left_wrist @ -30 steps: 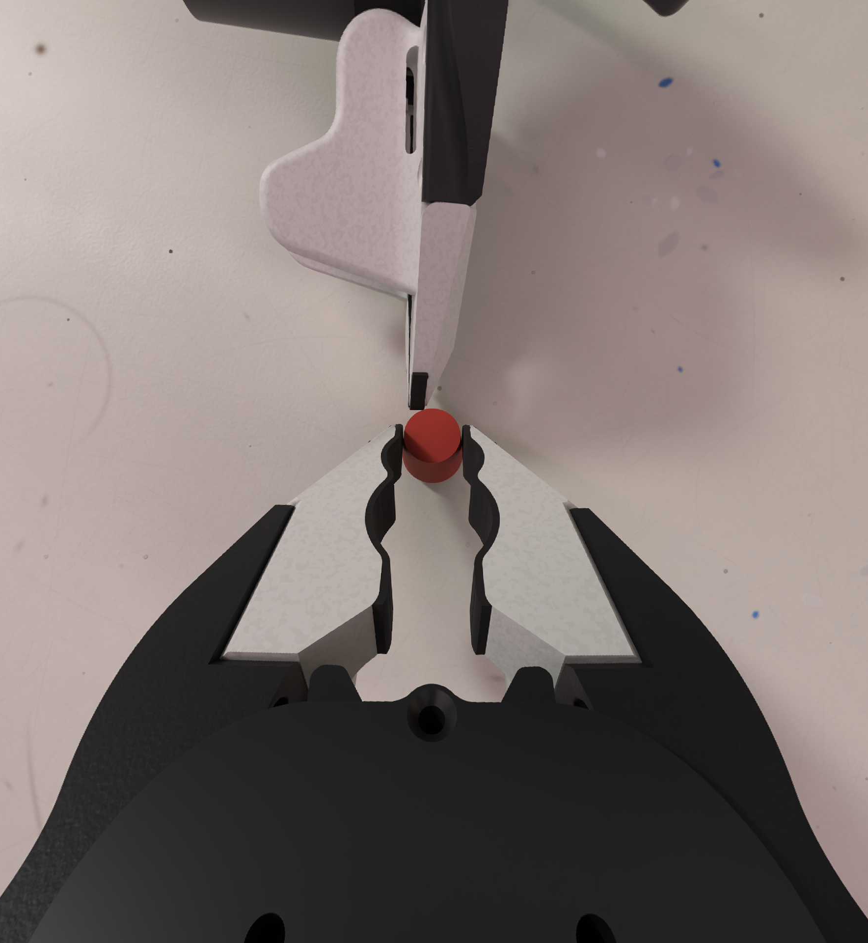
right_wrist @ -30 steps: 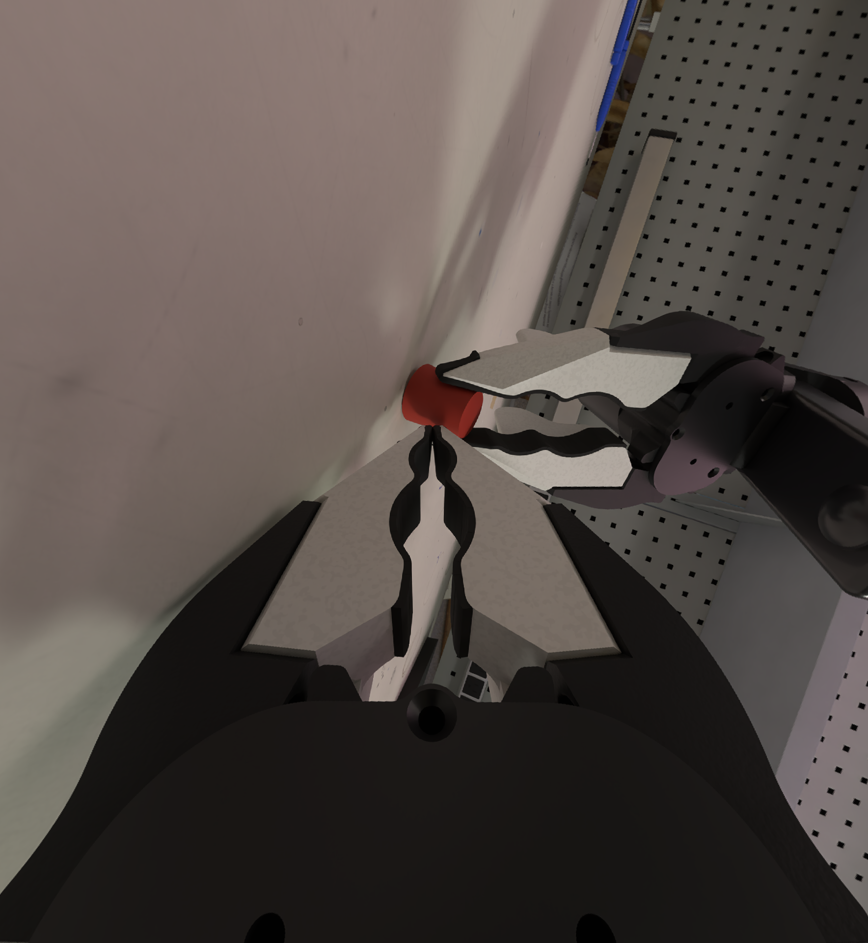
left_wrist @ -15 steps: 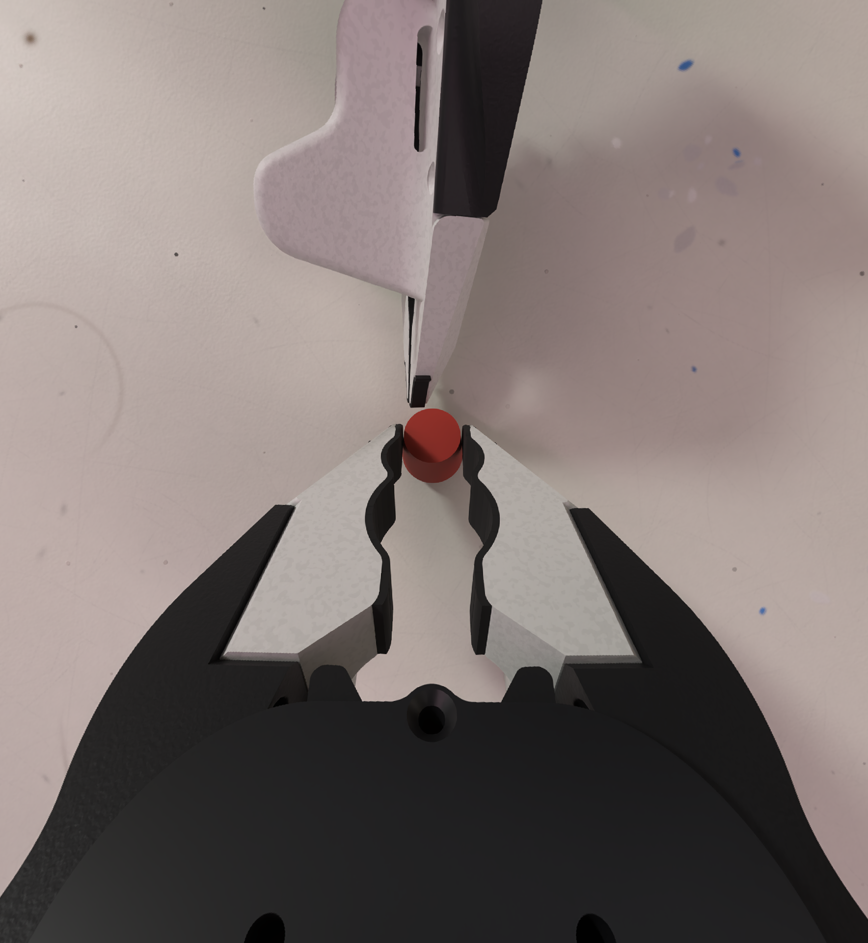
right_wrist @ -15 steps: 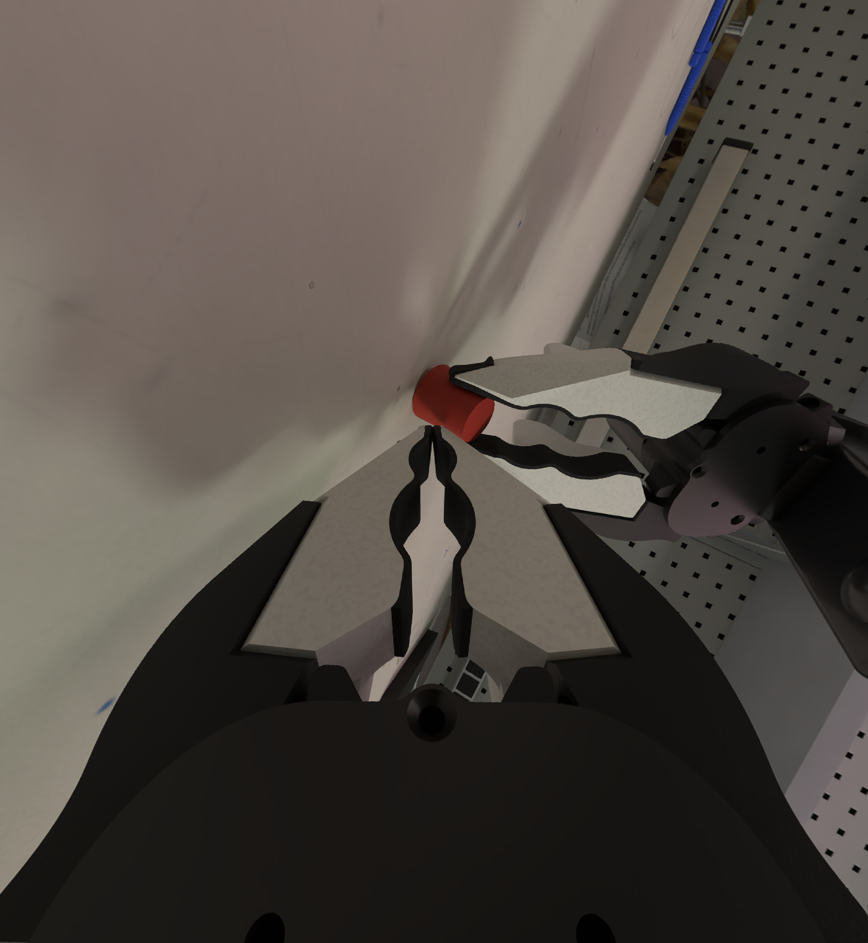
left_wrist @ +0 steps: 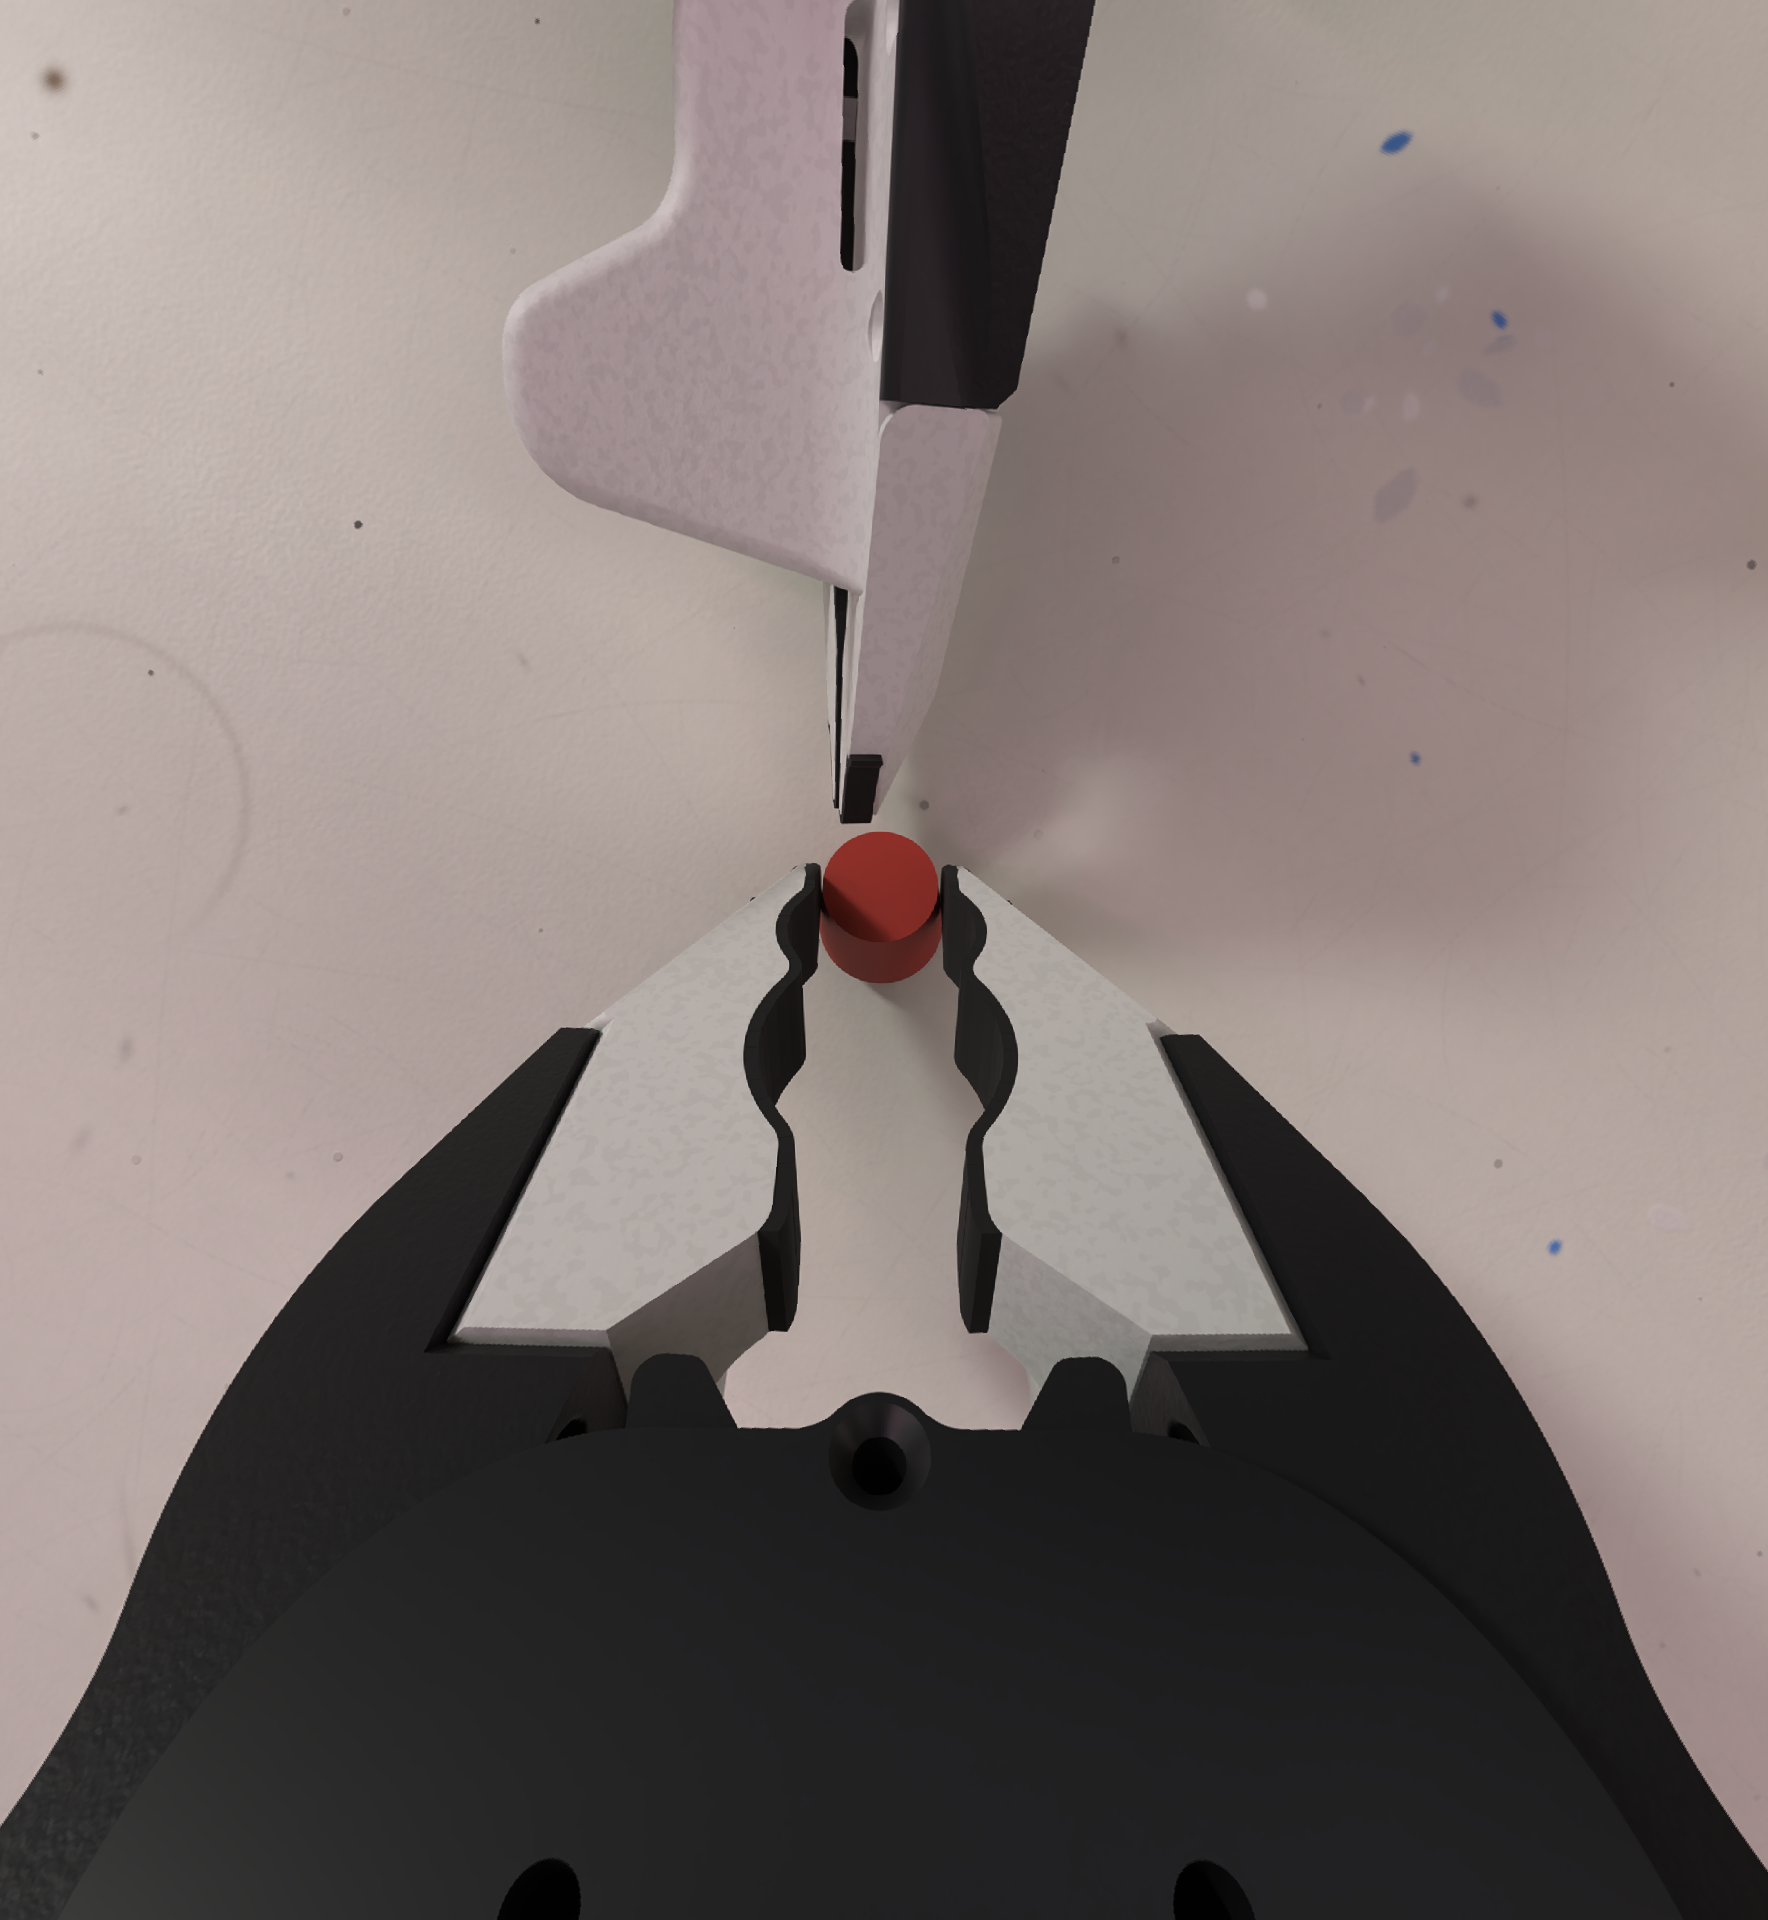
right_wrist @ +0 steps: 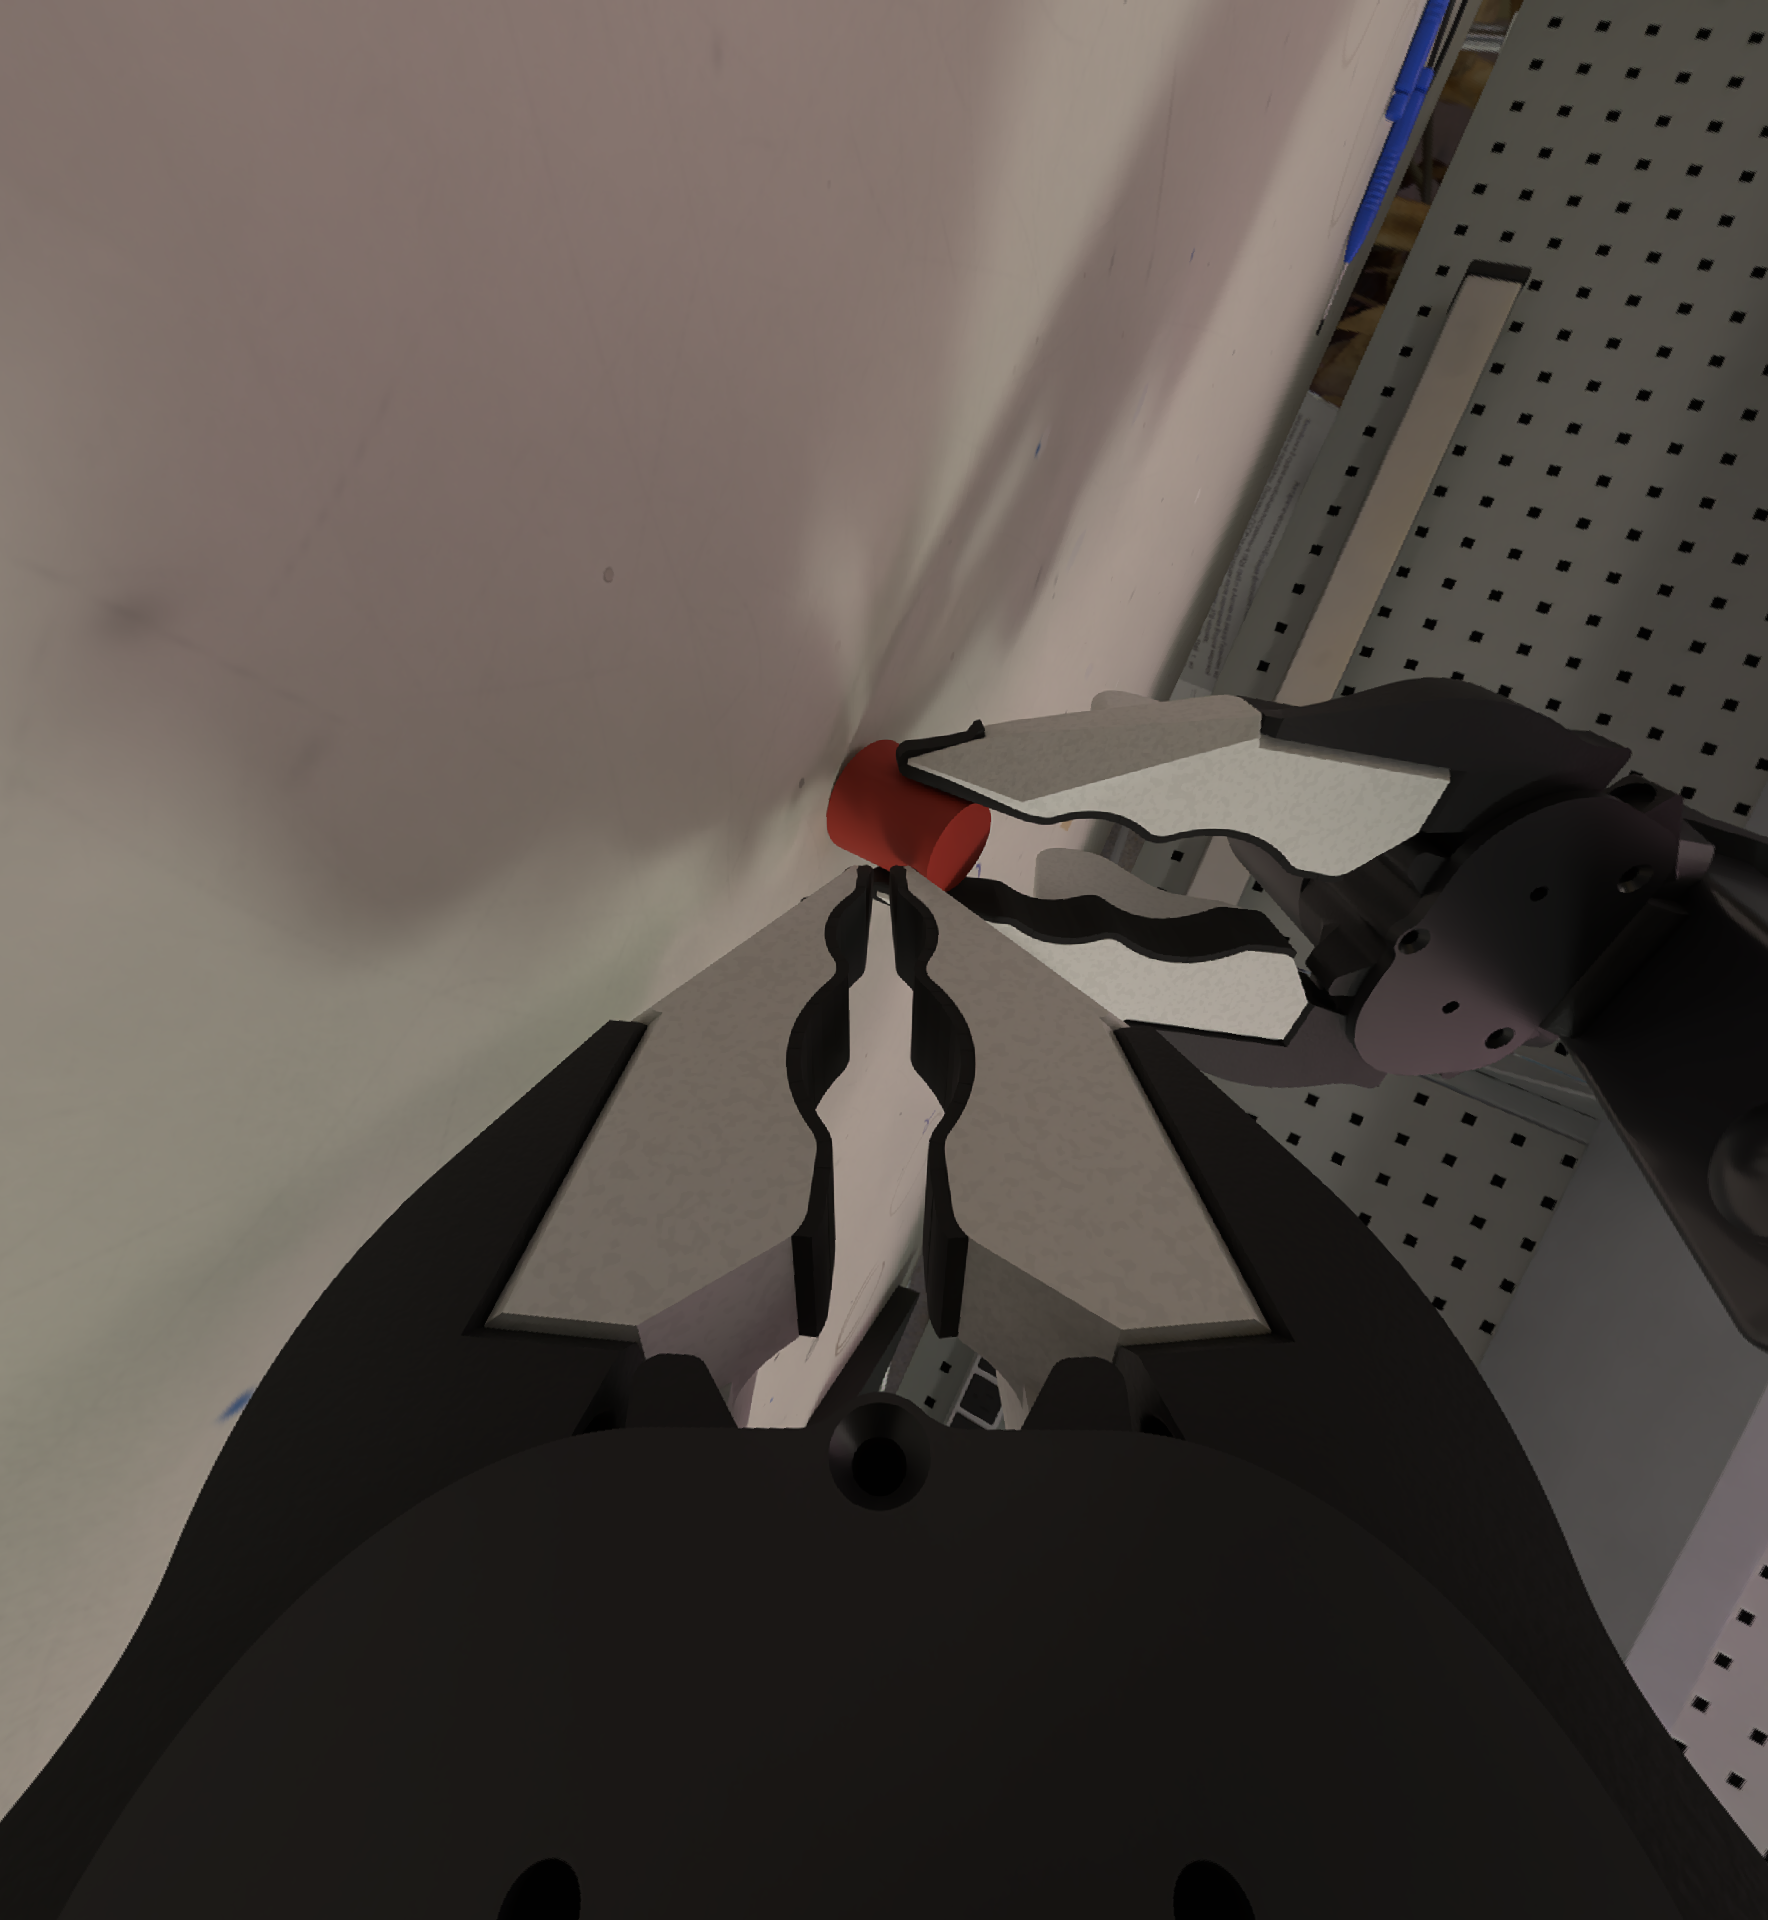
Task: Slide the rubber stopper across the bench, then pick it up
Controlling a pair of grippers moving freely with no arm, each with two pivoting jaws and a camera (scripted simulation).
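With the tips closed against opposite sides of the red rubber stopper (left_wrist: 879, 906), the left gripper (left_wrist: 879, 894) is seen grasping it near the very ends of the black pads, the wavy inner recesses behind being left unused. Such a tip hold is judged suited to a small, low cylinder: only the ends of the fingers need come close to the pale bench (left_wrist: 236, 935), and the body is kept clear of it. In the right wrist view the stopper (right_wrist: 890, 810) is seen with its base against the bench surface or very close to it; whether it has parted from the bench cannot be told. The right gripper (right_wrist: 880, 883) is seen clenched on nothing, its tips nearly touching with only a thin slit between them, and it is held just beside the stopper's side wall, opposite the left gripper's approach. Pressed together this way, the tips form one narrow blunt edge, judged fit for pushing rather than gripping. From the left wrist view that edge (left_wrist: 859, 781) appears just apart from the stopper, though contact cannot be ruled out. Beyond the bench edge, grey pegboard (right_wrist: 1638, 416) is noted, well clear of the work. The sliding step is judged done or nearly so, the lift being in hand.
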